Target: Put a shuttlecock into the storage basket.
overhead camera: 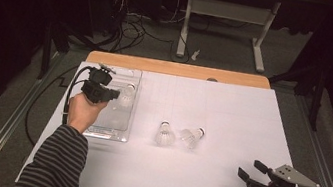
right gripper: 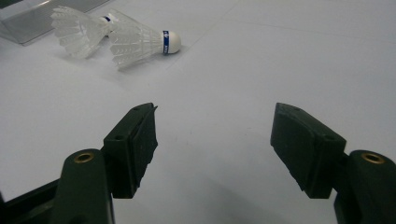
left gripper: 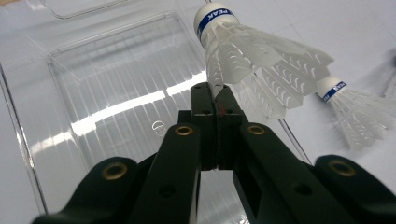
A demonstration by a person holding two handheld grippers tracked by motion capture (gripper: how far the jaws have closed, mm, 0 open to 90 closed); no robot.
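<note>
My left gripper hangs over a clear plastic tray at the table's left. Its jaws are shut on the feather skirt of a white shuttlecock, whose blue-banded cork points away from the gripper. Two more white shuttlecocks rest on the white sheet mid-table: one stands on its skirt, the other lies on its side. Near the front right edge, my right gripper sits low over the sheet, open, with nothing between its jaws.
A white sheet covers most of the wooden table. The tray's inside shows no other object. Beyond the far edge are cables and a white table frame on the floor. A striped sleeve enters at the bottom left.
</note>
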